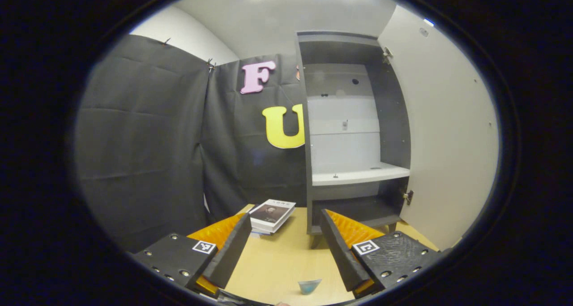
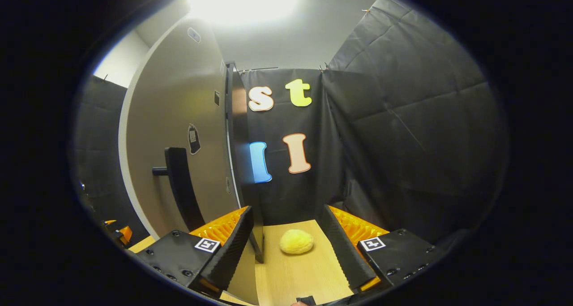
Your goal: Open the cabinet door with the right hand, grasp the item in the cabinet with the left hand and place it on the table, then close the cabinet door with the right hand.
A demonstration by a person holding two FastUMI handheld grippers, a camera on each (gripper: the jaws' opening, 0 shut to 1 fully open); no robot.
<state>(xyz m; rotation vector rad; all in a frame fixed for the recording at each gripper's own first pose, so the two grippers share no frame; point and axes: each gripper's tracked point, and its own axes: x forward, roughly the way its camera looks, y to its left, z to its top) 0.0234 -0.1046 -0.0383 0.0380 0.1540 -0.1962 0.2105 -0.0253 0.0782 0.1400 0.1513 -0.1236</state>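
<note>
Both grippers released, left gripper [image 1: 284, 247] and right gripper [image 2: 286, 247], over table [image 1: 277, 261].
Cabinet door [image 1: 443, 131] open; book [image 1: 272, 214] left of cabinet [image 1: 353, 131]; yellow item [image 2: 296, 242] near right gripper.

So the left gripper [image 1: 284, 247] is hanging over the table [image 1: 277, 261] with its 2 fingers [image 1: 233, 247] spread wide apart and nothing between them. Straight ahead is the cabinet [image 1: 353, 131], dark grey, with its door [image 1: 443, 131] swung all the way open to the right. Inside you can see 1 white shelf [image 1: 358, 175] and there's nothing sitting on it. Just left of the cabinet's base there's a small stack of books [image 1: 271, 215] lying flat on the table. Close in front of the gripper, near the bottom edge, there's a little blue cup-like thing [image 1: 310, 286], can't really tell what it is.
</note>
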